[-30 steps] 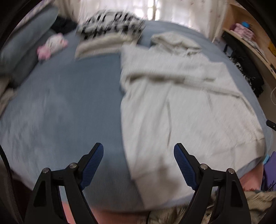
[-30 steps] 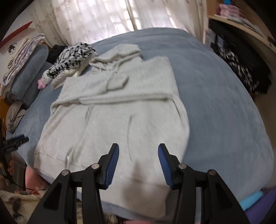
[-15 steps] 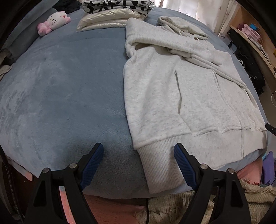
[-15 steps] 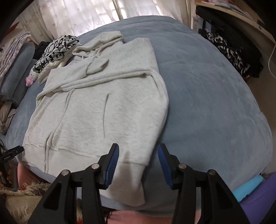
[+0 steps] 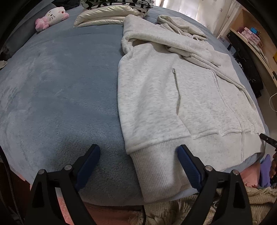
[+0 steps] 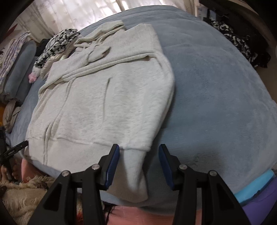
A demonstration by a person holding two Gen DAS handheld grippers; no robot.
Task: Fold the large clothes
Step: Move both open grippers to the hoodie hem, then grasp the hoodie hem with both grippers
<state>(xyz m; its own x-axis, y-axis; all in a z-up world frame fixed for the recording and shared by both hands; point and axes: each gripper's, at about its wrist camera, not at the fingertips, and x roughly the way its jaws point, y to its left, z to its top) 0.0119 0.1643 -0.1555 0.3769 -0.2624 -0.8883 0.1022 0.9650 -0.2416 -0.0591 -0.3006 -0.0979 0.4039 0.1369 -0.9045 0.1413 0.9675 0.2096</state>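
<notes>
the light grey hoodie (image 5: 173,97) lies flat, front up, on the blue fleece blanket (image 5: 57,97) of the bed, its sleeves already folded across the chest and its ribbed hem (image 5: 161,166) draped over the near edge. the step in hand looks like taking hold of the two hem corners so the bottom can be carried up toward the hood.

the left gripper (image 5: 138,161) stands wide and empty, its jaws having just been opening, with the hem's left corner between them but not pinched. the right gripper (image 6: 139,160) stands about half open around the hem's right corner (image 6: 135,169), which hangs between the blue pads without being pressed.

to do it well, each gripper should probably go lower so the pads bite the thick ribbing through both layers, not just the top one, and not the blanket beneath. closing at matching depths would likely keep the fold line straight.

at the far side lie a black-and-white patterned garment (image 5: 117,3) on a shiny cream one (image 5: 105,14), and a pink-and-white plush cat (image 5: 52,16). sheer curtains (image 6: 74,12) hang beyond; a wooden shelf (image 5: 256,45) stands to the right, and a shaggy cream rug (image 6: 20,193) lies below the bed.
</notes>
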